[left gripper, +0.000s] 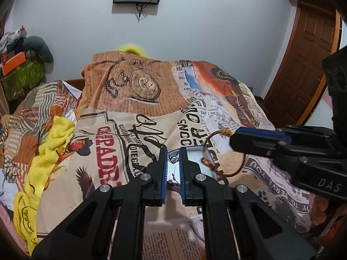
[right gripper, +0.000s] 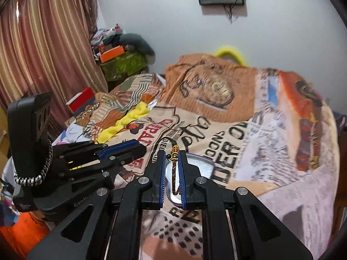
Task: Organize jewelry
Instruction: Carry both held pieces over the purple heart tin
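Your left gripper (left gripper: 172, 164) sits narrowly parted over the shiny silver tray (left gripper: 195, 155), holding nothing (a thin chain with pendant (left gripper: 172, 158) shows between its fingers). Your right gripper (right gripper: 172, 169) pinches the braided red-gold bracelet (right gripper: 174, 173) above that tray. At 12 o'clock: newspaper-print bedsheet (left gripper: 134, 112), then white wall (left gripper: 195, 21).

Bedspread (left gripper: 134, 112) lies open beyond the tray (left gripper: 195, 153); yellow cloth (left gripper: 49, 149) crowds left.
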Tool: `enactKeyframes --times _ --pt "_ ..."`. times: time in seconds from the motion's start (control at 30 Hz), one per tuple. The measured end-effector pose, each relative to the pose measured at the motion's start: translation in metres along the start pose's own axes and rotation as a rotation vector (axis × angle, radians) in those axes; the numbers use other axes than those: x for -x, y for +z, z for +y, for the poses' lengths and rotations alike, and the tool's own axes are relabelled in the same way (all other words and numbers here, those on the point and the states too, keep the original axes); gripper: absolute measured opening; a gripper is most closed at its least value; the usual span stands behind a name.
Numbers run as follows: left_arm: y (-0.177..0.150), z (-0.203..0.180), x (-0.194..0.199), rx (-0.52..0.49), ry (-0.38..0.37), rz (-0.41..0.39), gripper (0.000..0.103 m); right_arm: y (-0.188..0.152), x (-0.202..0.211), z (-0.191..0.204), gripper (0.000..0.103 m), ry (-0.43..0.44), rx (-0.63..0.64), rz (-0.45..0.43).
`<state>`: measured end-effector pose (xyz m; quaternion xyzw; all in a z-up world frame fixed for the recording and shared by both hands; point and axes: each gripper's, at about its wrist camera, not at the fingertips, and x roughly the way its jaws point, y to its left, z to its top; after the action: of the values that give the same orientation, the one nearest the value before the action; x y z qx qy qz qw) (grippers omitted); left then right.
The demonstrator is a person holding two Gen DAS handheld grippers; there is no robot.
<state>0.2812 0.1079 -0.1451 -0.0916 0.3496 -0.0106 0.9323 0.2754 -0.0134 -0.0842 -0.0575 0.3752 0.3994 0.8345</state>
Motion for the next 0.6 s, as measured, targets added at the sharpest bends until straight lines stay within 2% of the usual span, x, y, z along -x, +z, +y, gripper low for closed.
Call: enactKeyframes --times 0.27,0.4,0.6 --pt "0.0 0.01 -0.03 0.01 -0.04 0.073 0.009 -0.003 -0.052 -0.015 0.01 0.036 -0.056 0.141" --pt "0.0 0.01 -0.043 0.014 -0.072 0.11 0.009 -0.007 -0.068 -0.025 0.01 0.011 -0.062 0.191" --pt "0.0 0.005 -0.06 0.007 -0.096 0.15 0.009 -0.013 -0.074 -0.036 0.01 -0.042 -0.057 0.22"
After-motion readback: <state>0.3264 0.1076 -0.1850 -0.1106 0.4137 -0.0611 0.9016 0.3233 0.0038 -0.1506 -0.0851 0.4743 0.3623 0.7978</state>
